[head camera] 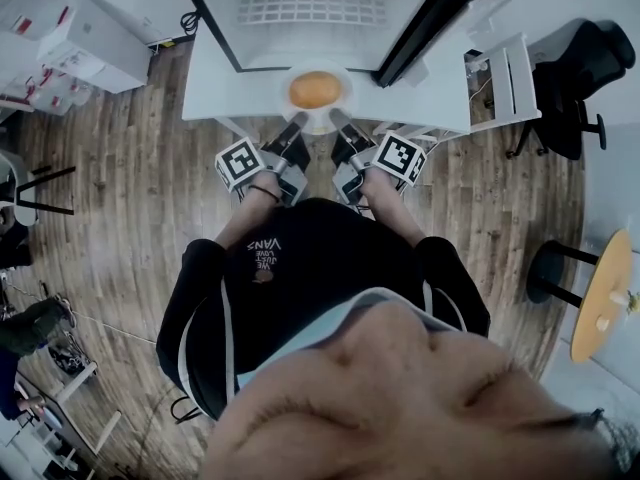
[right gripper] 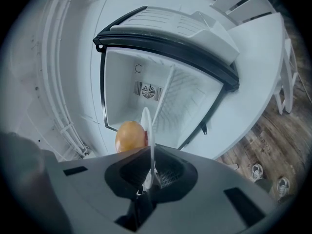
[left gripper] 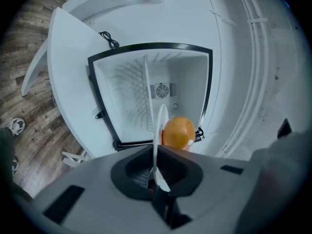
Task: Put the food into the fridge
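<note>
A white plate (head camera: pixel 315 111) carries a round orange piece of food (head camera: pixel 314 89) and hangs level in front of the open small fridge (head camera: pixel 300 43). My left gripper (head camera: pixel 297 123) is shut on the plate's near left rim. My right gripper (head camera: pixel 338 120) is shut on the near right rim. In the left gripper view the plate (left gripper: pixel 159 126) shows edge-on between the jaws of the left gripper (left gripper: pixel 157 177), with the food (left gripper: pixel 178 133) to its right. In the right gripper view the plate (right gripper: pixel 148 130) runs into the right gripper (right gripper: pixel 148 178), and the food (right gripper: pixel 130 136) sits to its left. The fridge's inside (left gripper: pixel 122 101) holds a wire shelf (right gripper: pixel 187 94).
The fridge stands on a white table (head camera: pixel 215 88) with its door (head camera: pixel 450 13) swung open to the right. A white rack (head camera: pixel 505 73) and a black chair (head camera: pixel 575 78) stand at the right. A round yellow table (head camera: pixel 600 298) is further right, and boxes (head camera: pixel 70 28) are at the top left.
</note>
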`<act>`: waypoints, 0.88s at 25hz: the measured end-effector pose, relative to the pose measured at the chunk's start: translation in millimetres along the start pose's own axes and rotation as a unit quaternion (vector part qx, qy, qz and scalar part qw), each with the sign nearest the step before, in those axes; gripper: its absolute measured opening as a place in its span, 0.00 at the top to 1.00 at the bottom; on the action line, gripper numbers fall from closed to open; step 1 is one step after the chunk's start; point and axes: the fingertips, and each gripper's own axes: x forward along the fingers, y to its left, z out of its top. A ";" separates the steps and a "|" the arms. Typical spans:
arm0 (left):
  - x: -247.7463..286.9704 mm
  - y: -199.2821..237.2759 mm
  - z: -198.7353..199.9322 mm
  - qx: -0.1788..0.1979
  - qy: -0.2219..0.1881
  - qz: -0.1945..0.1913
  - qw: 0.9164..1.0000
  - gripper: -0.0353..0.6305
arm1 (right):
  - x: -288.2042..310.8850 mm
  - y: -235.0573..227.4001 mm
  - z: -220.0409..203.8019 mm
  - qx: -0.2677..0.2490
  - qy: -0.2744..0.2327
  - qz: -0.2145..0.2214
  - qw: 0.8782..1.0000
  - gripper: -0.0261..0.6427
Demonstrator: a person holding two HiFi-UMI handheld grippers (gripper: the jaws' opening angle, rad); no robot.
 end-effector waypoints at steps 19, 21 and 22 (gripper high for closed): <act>56.3 1.8 80.7 0.004 0.031 -0.011 0.999 0.90 | 77.3 3.8 53.6 -0.006 -0.030 -0.003 1.000 0.92; 56.5 2.6 78.9 0.008 0.033 -0.013 0.999 0.90 | 77.2 6.3 53.0 -0.004 -0.036 0.012 0.999 0.92; 56.2 3.2 77.5 0.008 0.034 -0.014 0.999 0.90 | 76.4 7.0 52.7 -0.004 -0.038 0.016 0.999 0.92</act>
